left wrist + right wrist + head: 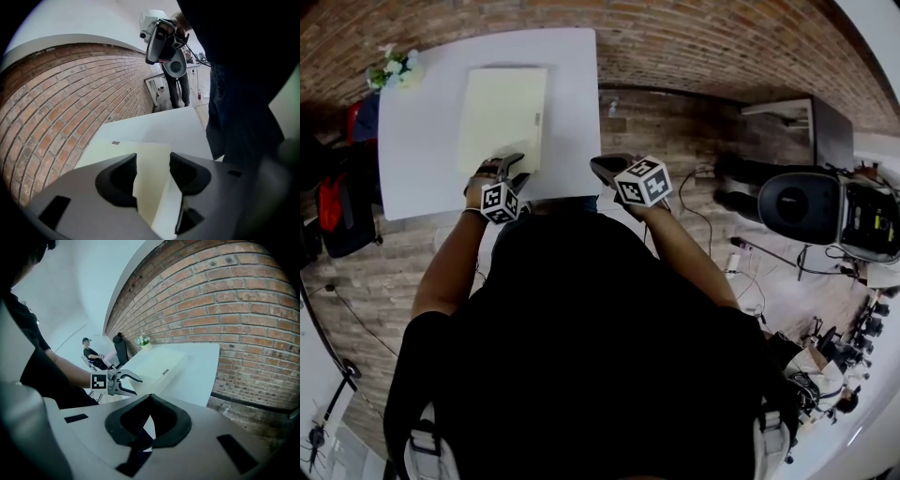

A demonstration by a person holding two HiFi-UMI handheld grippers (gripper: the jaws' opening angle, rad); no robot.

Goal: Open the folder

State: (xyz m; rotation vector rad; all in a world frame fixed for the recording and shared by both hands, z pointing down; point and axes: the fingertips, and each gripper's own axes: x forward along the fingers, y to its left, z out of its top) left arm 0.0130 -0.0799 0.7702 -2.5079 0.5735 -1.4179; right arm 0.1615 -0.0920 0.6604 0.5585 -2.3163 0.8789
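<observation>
the pale yellow folder lies on the white table, its long axis running from the table's near edge toward the far edge; i can't see what is inside. my left gripper is at the folder's near end, jaws apart around a yellow edge without pinching it. my right gripper hangs beside the table's near right corner, jaws together, empty.
</observation>
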